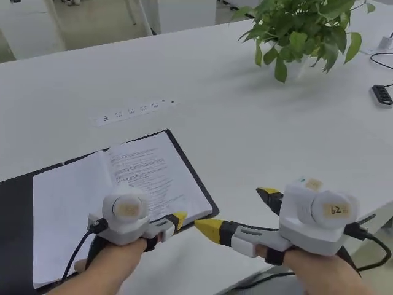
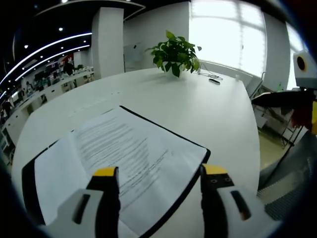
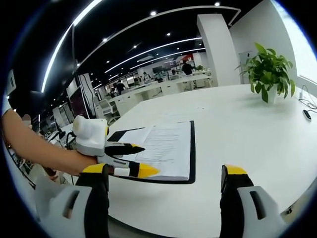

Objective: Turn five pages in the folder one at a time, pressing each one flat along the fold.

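White table holds the open folder near left. Left gripper hovers over its near right corner, jaws apart; right gripper, also spread, hangs just right.

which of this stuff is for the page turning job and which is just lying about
For the job: folder, its pages, left gripper, right gripper.
Lying about: potted plant, power strip, black device.
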### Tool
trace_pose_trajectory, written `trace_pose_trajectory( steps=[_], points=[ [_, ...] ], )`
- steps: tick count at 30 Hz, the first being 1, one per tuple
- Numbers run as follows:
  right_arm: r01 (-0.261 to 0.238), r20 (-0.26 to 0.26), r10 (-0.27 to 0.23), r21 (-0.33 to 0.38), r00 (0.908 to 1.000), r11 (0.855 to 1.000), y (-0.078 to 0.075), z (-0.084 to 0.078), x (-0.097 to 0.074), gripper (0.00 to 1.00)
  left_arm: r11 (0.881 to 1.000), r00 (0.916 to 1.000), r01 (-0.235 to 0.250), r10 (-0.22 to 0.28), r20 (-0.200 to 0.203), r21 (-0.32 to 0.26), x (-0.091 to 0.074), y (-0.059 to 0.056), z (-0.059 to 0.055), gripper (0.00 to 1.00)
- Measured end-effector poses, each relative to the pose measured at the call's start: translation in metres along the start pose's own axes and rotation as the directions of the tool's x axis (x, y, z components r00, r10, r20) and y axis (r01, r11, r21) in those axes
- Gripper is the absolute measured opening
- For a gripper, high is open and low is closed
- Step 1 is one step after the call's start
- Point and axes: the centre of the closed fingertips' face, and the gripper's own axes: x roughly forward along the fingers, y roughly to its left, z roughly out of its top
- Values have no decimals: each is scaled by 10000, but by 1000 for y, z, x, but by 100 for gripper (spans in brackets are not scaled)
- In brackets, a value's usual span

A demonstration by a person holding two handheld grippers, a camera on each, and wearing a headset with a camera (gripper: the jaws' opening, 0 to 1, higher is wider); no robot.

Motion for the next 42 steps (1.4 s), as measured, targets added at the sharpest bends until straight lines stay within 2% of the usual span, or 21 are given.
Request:
trace_pose_trajectory(
  steps=[6, 12, 16, 18, 19, 24, 26, 28, 31, 35, 37, 40, 41, 42],
  points=[
    [241, 25, -242, 147, 9997, 9996, -4, -2, -3, 93, 9989, 9994, -293, 286, -203, -356, 18, 4, -7, 60],
    [374, 48, -375, 238, 9993, 9990, -7, -1, -3, 92, 9978, 9968, -621, 609, -516, -233, 26, 7, -20, 51],
    [391, -41, -390, 195, 9992, 9990, -8, -3, 0, 92, 9973, 9967, -732, 730, -358, -33, 28, 8, -21, 47],
    [341, -82, -339, 218, 9994, 9992, -8, -3, 1, 92, 9966, 9968, -788, 784, -174, -255, 27, 9, -21, 46],
    [332, -84, -331, 222, 9994, 9992, -7, -3, 2, 92, 9968, 9968, -790, 788, -117, -130, 27, 9, -21, 44],
    [220, -162, -217, 200, 9996, 9996, -5, -1, 7, 91, 9973, 9974, -709, 711, 100, -211, 27, 6, -21, 38],
    [189, -159, -186, 196, 9997, 9996, -5, 0, 9, 91, 9975, 9974, -685, 688, 224, -146, 27, 6, -20, 31],
    [88, -223, -83, 216, 9997, 9997, -3, 0, 11, 91, 9973, 9970, -720, 725, 274, -167, 26, 6, -21, 28],
    [-31, -303, 35, 144, 9995, 9999, -1, 1, 16, 91, 9973, 9969, -722, 725, 295, -111, 26, 6, -20, 26],
    [-201, -399, 204, 88, 9990, 9998, 2, 3, 23, 90, 9968, 9965, -786, 789, 293, -116, 25, 7, -21, 18],
    [-314, -460, 320, 141, 9984, 9994, 4, 4, 28, 90, 9943, 9944, -1026, 1033, 203, -304, 24, 14, -22, 8],
    [-476, -684, 482, 97, 9965, 9988, 6, 3, 38, 89, 9957, 9957, -912, 914, 153, -169, 24, 17, -21, 4],
    [-514, -726, 518, 76, 9960, 9986, 6, 3, 41, 88, 9956, 9959, -894, 899, 136, -292, 24, 17, -21, 3],
    [-615, -768, 620, 83, 9951, 9981, 7, 4, 46, 87, 9917, 9973, -687, 711, 176, -1083, 24, 14, -21, 1]
  ],
)
